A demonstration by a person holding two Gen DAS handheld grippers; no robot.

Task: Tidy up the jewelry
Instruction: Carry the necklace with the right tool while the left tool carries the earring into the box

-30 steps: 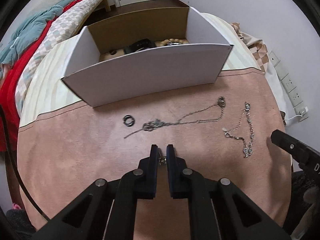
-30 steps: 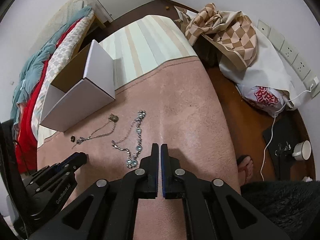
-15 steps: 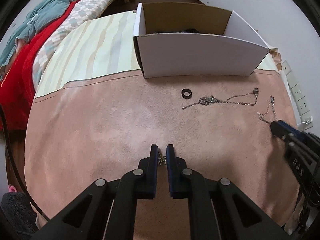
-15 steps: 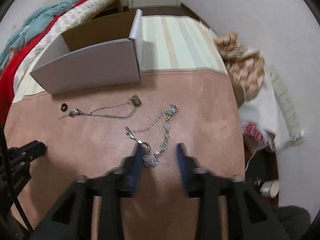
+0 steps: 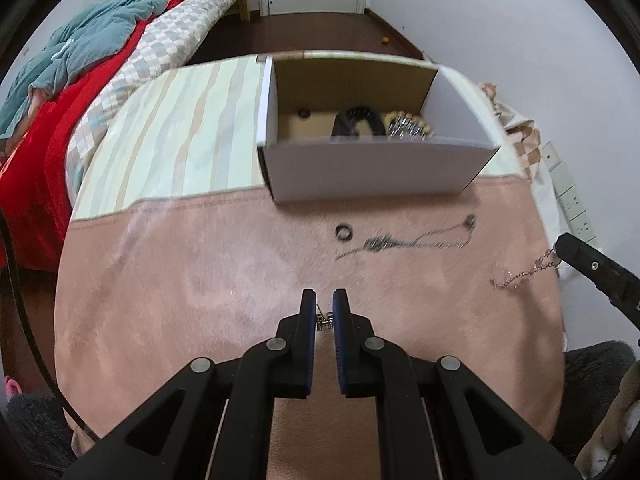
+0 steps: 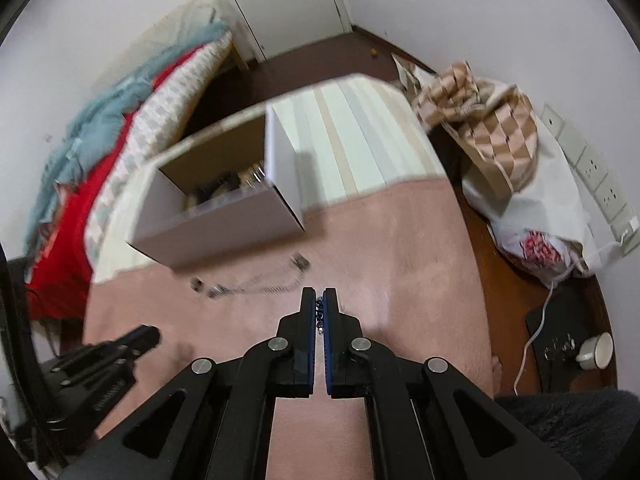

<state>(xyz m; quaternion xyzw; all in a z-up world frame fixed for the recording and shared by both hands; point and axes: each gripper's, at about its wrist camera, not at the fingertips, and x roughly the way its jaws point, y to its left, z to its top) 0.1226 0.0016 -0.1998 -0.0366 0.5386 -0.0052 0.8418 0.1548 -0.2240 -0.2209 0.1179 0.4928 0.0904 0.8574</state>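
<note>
My left gripper (image 5: 324, 304) is shut on a small silver earring (image 5: 324, 319) above the pink blanket. My right gripper (image 6: 319, 300) is shut on the blue-stone bracelet (image 6: 319, 316); in the left wrist view the bracelet (image 5: 524, 270) hangs from its fingertip (image 5: 568, 246) at the right. A white cardboard box (image 5: 376, 168) with several jewelry pieces inside stands at the back, also seen in the right wrist view (image 6: 224, 220). A dark ring (image 5: 344, 233) and a silver chain necklace (image 5: 416, 242) lie on the blanket before the box; the necklace (image 6: 260, 286) is blurred in the right wrist view.
The pink blanket (image 5: 200, 300) meets a striped sheet (image 5: 172, 136) at the back. Red and teal bedding (image 5: 80, 64) lies left. A checked cloth (image 6: 488, 120), wall sockets (image 6: 592, 172), a bag (image 6: 532, 248) and a cup (image 6: 596, 350) are on the right.
My right gripper opened over the bracelet, then shut on it and lifted it off the blanket. My left gripper kept the earring and swung toward the box.
</note>
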